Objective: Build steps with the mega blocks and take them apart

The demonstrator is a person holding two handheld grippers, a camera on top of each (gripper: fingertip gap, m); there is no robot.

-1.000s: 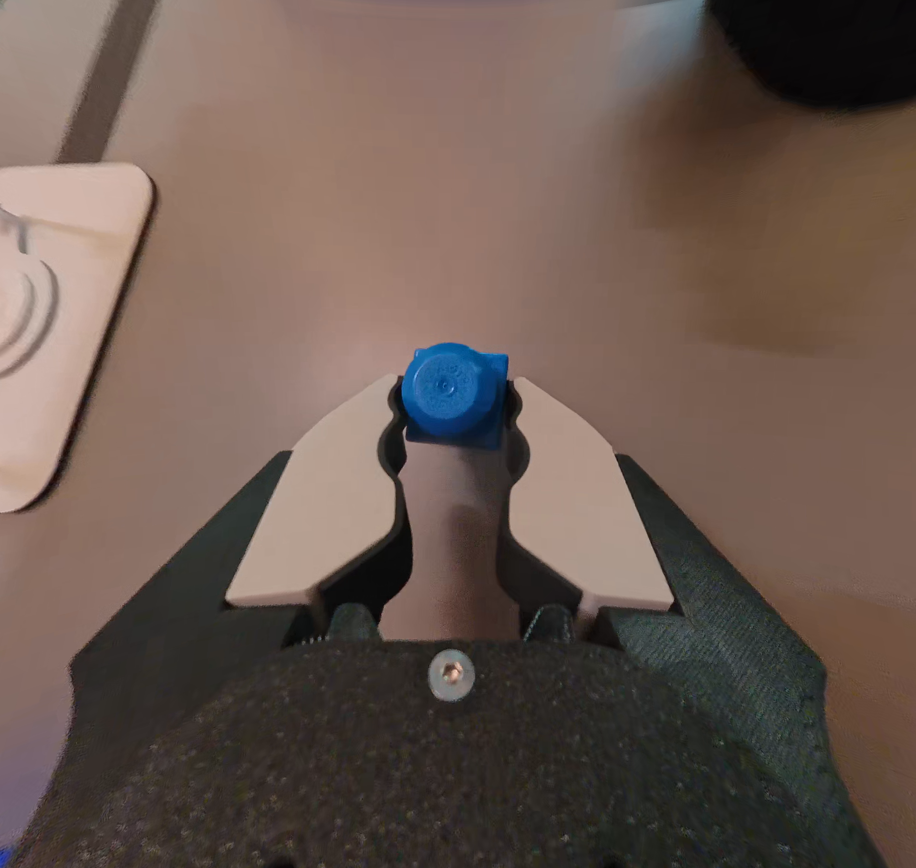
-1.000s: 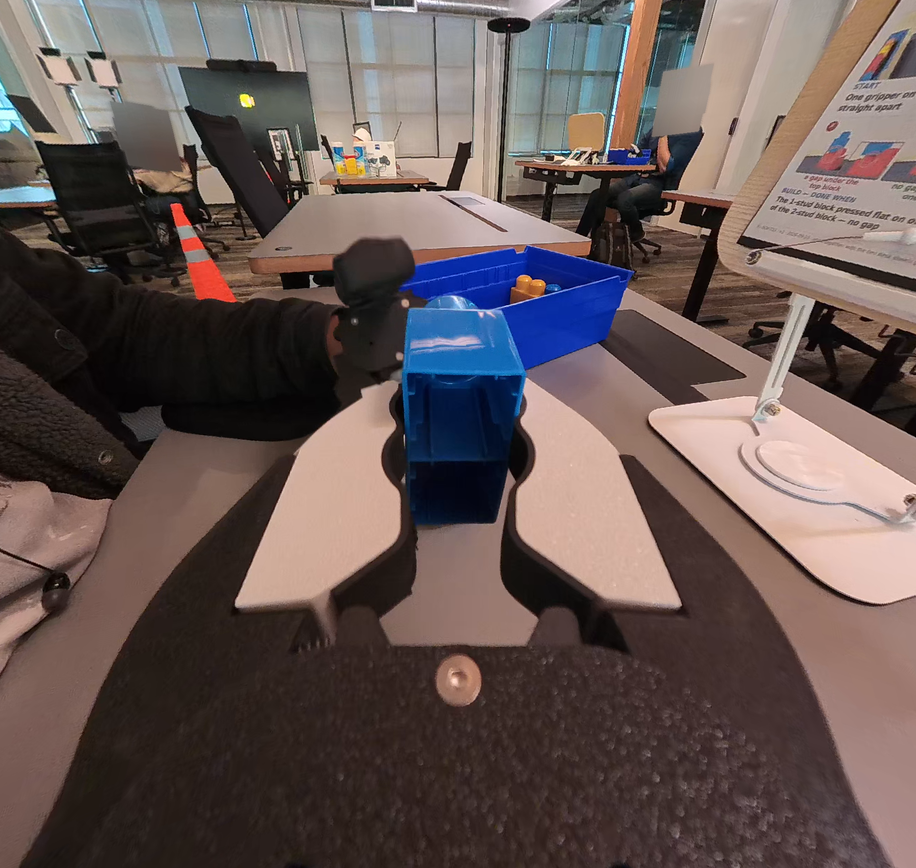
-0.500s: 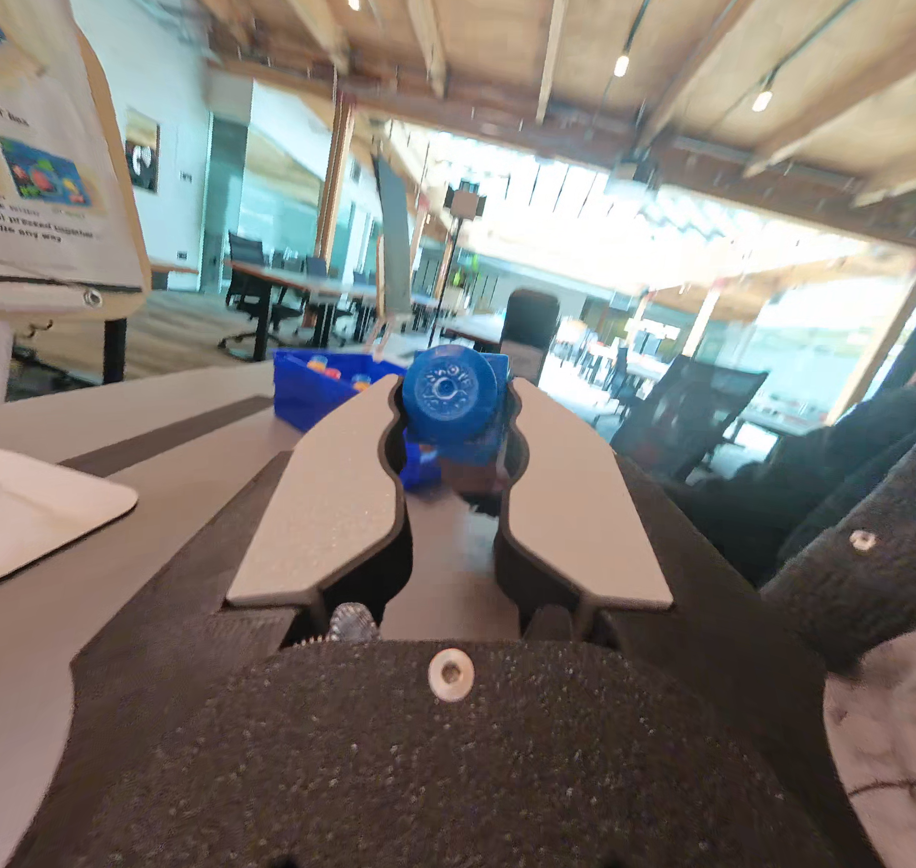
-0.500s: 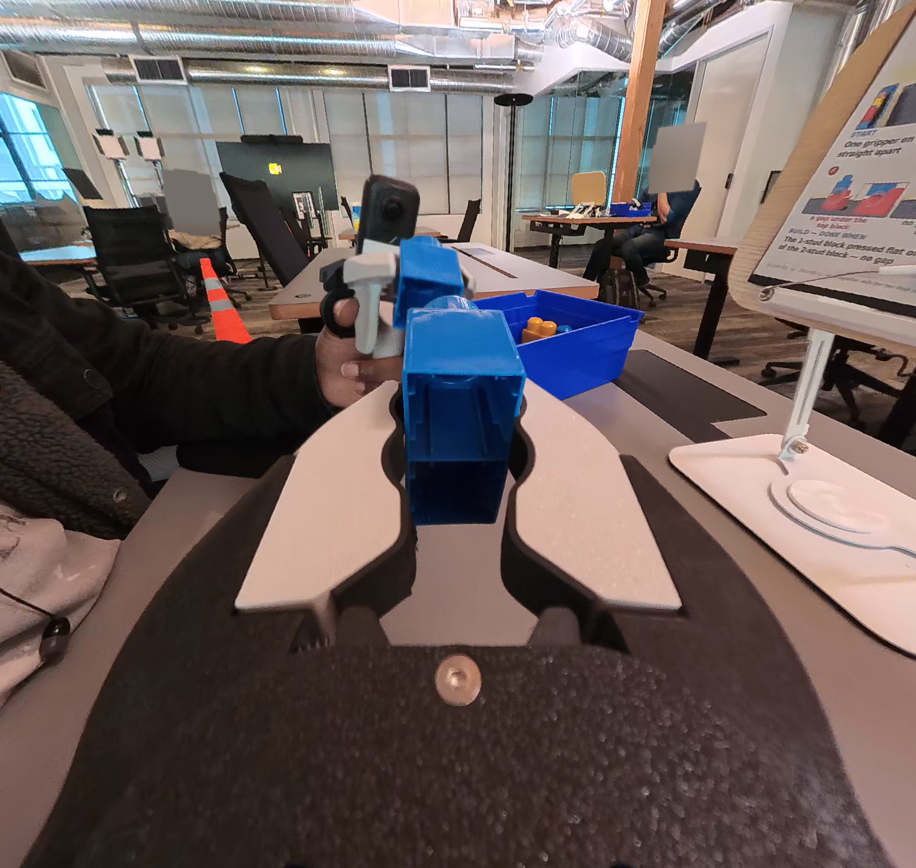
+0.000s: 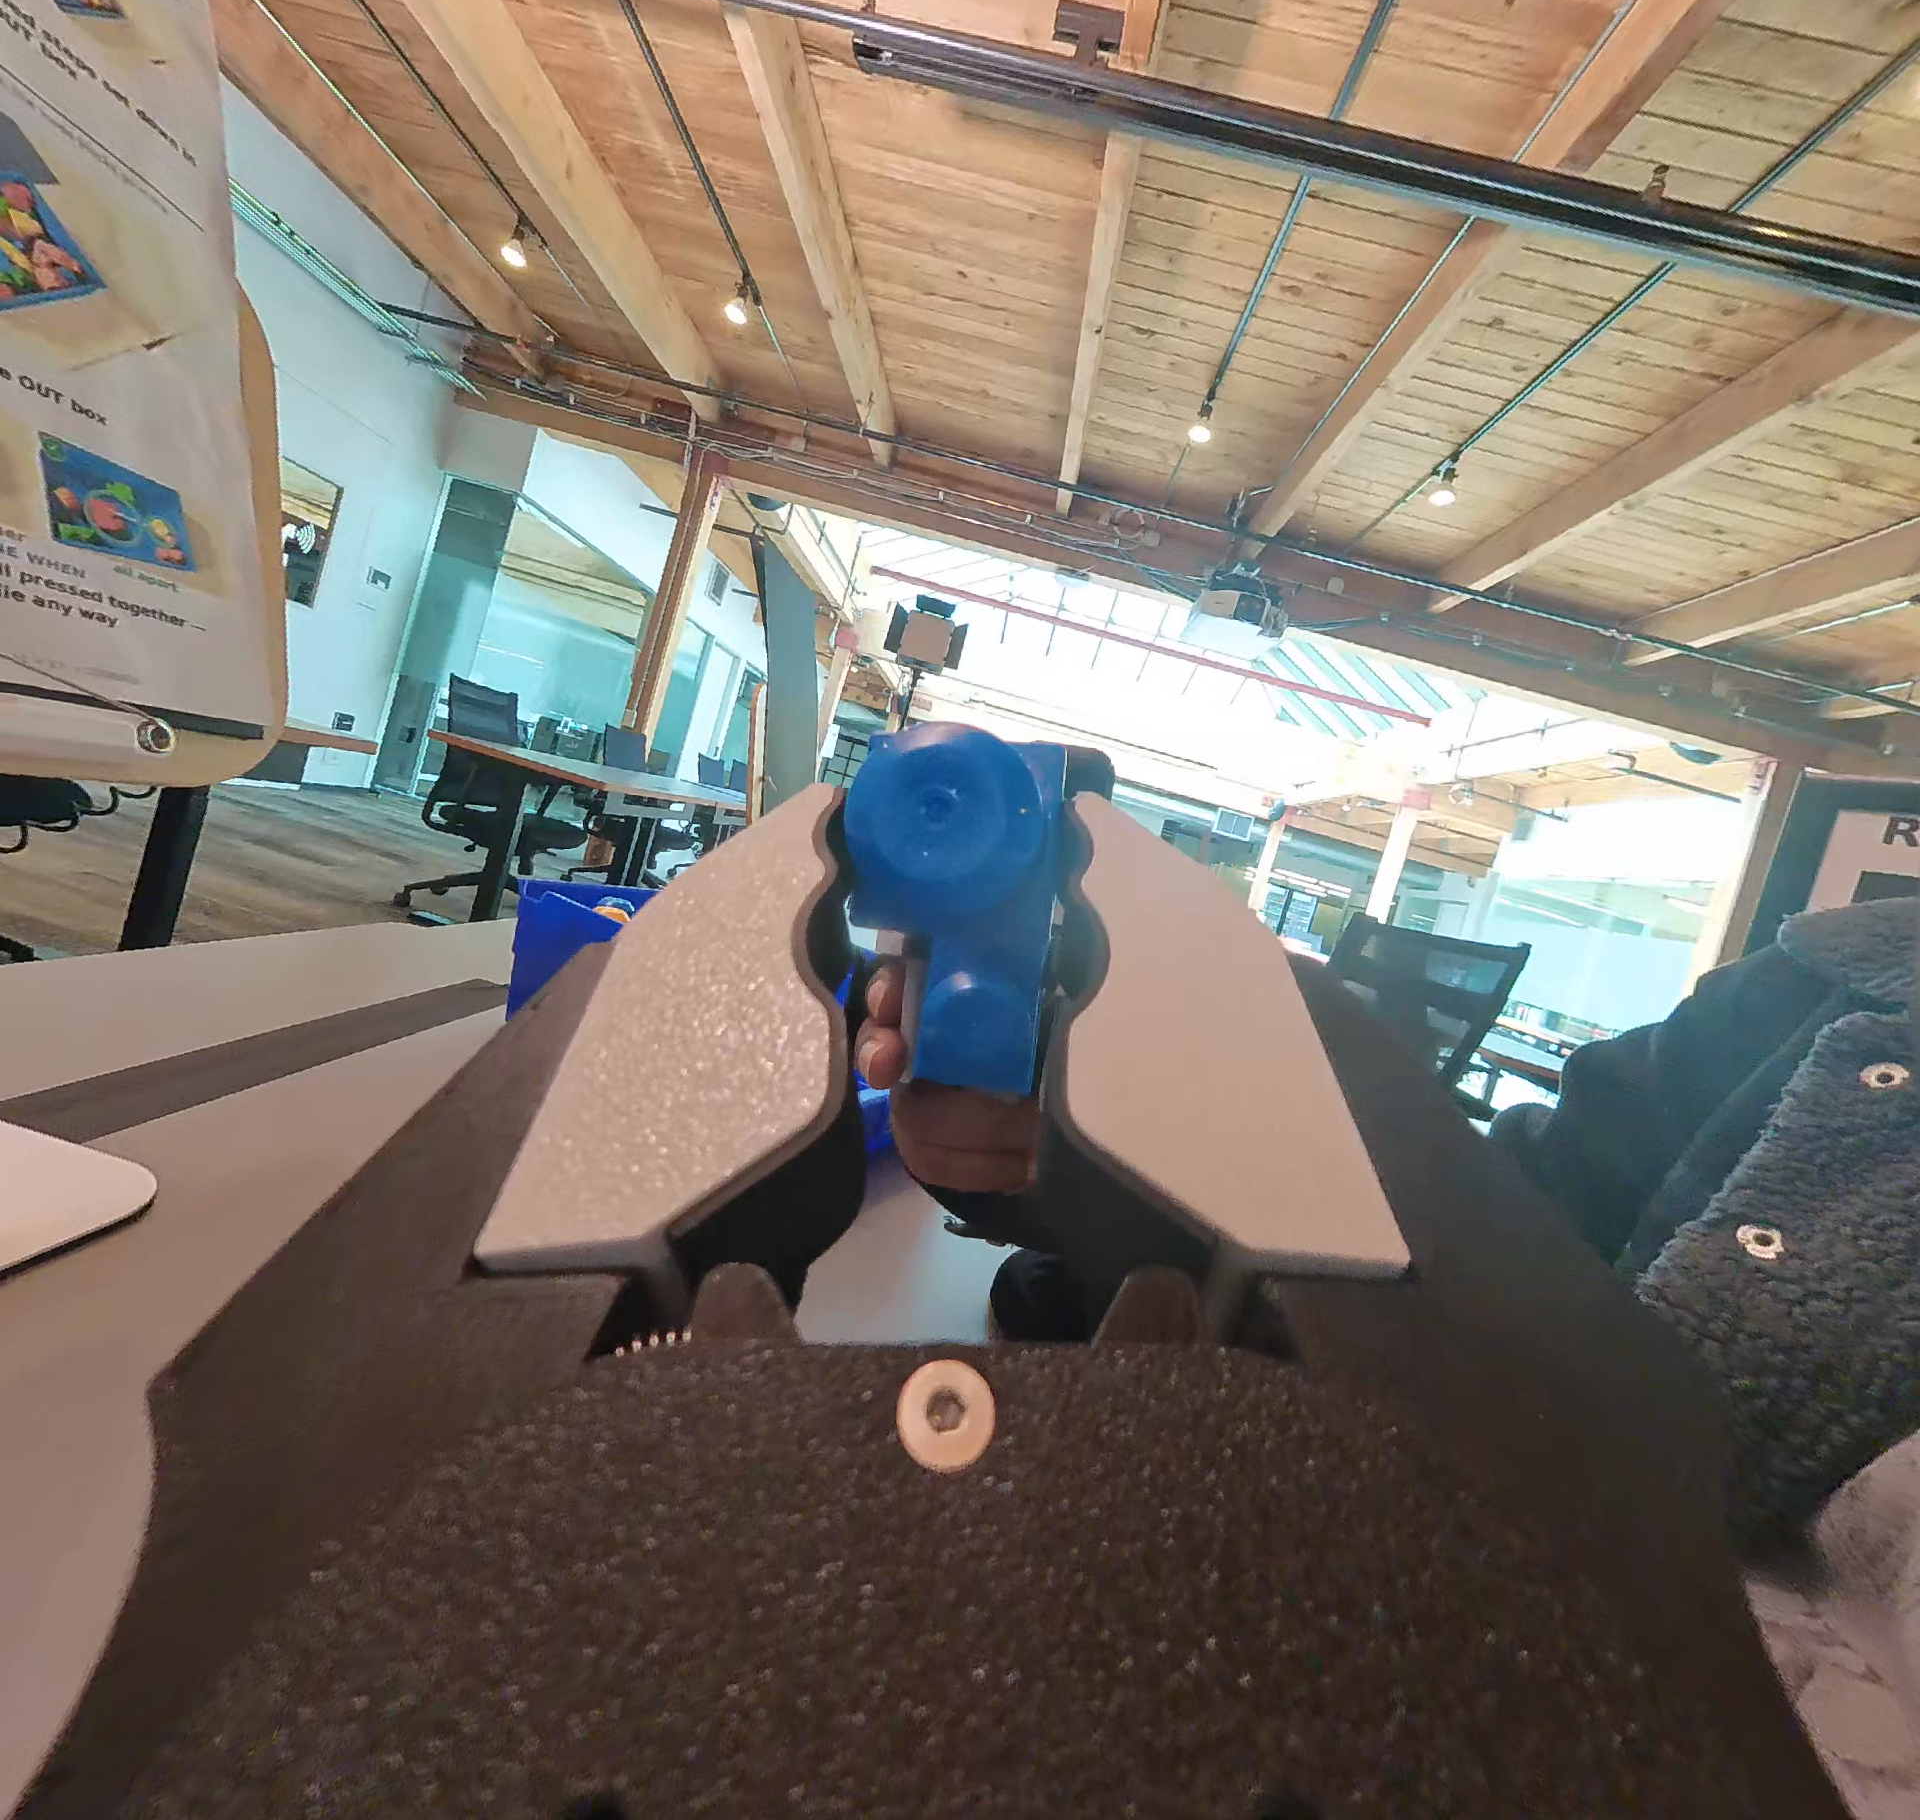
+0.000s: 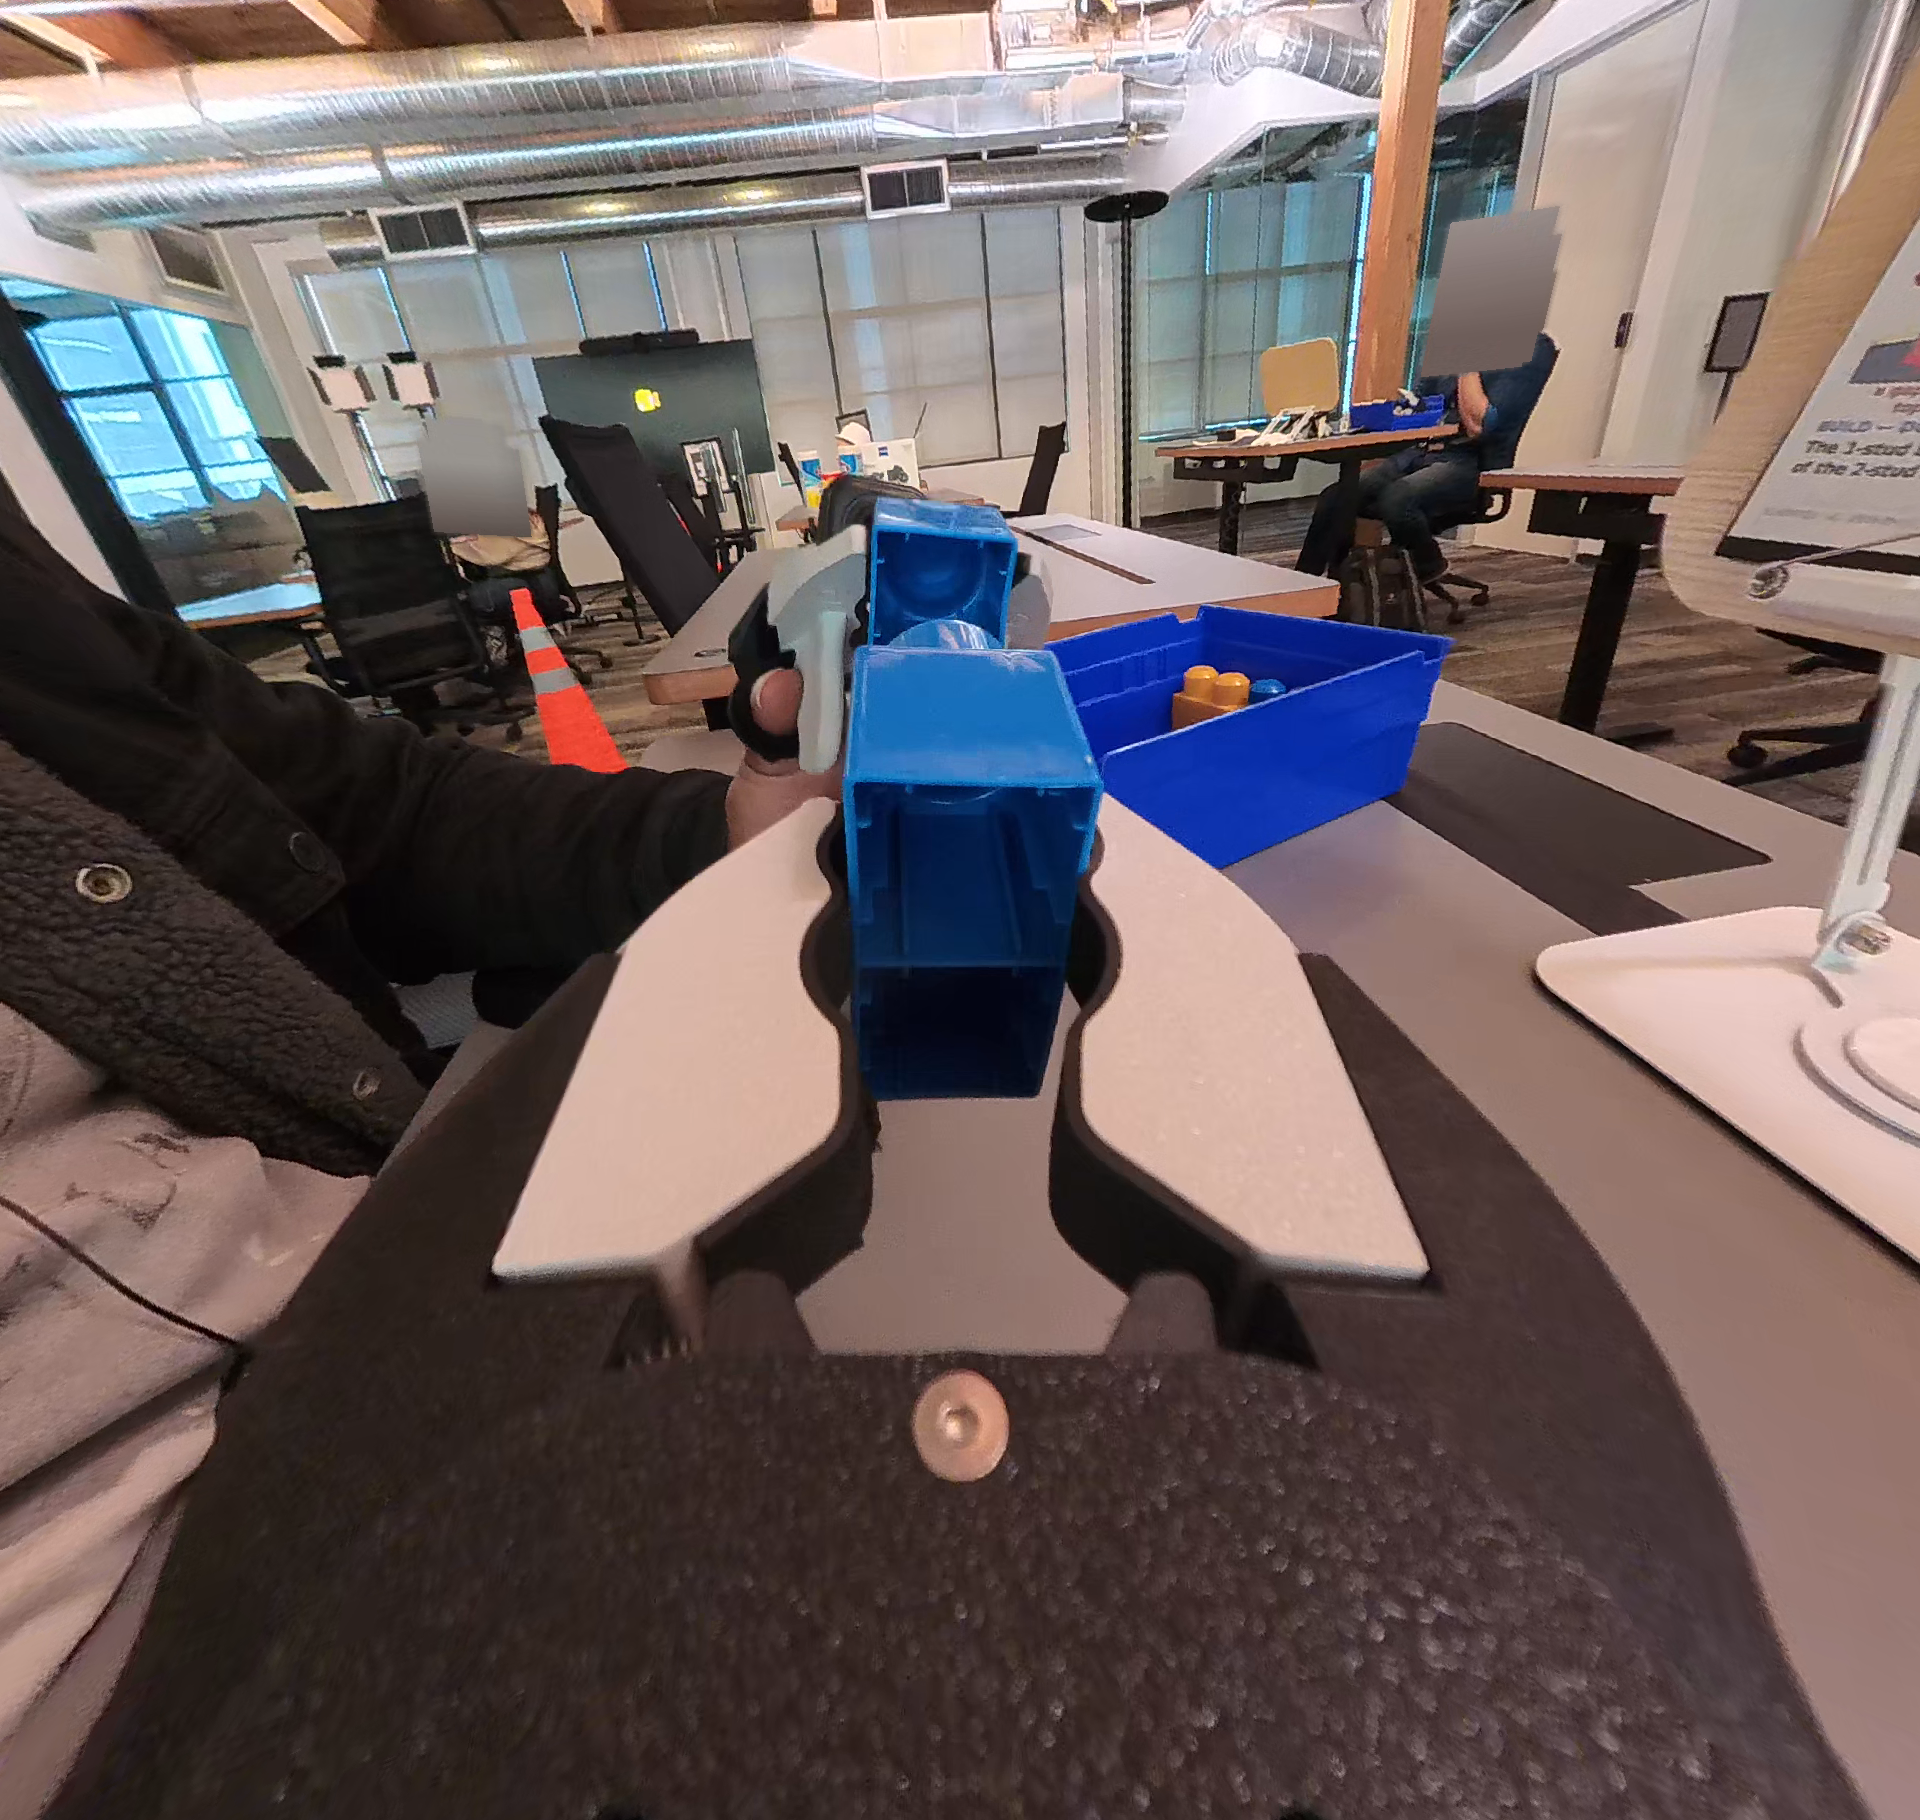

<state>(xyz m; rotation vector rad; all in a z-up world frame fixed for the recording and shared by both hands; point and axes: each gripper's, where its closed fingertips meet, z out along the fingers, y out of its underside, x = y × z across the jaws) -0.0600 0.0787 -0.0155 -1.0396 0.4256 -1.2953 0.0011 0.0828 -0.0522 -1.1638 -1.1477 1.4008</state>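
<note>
Left gripper (image 5: 945,866) was pinched on a small one-stud blue block (image 5: 940,840), stud facing the camera. Right gripper (image 6: 961,877) was clamped on a longer blue block (image 6: 966,887), hollow underside toward the camera (its far stud met the small block's open base (image 6: 940,575), just past the fingertips). A blue bin (image 6: 1278,742) sat beyond and right of the right gripper, an orange block (image 6: 1210,695) inside

Two blue mega blocks aloft: small one-stud block (image 6: 940,567) just above long two-stud block (image 6: 961,887), hollow undersides showing.
</note>
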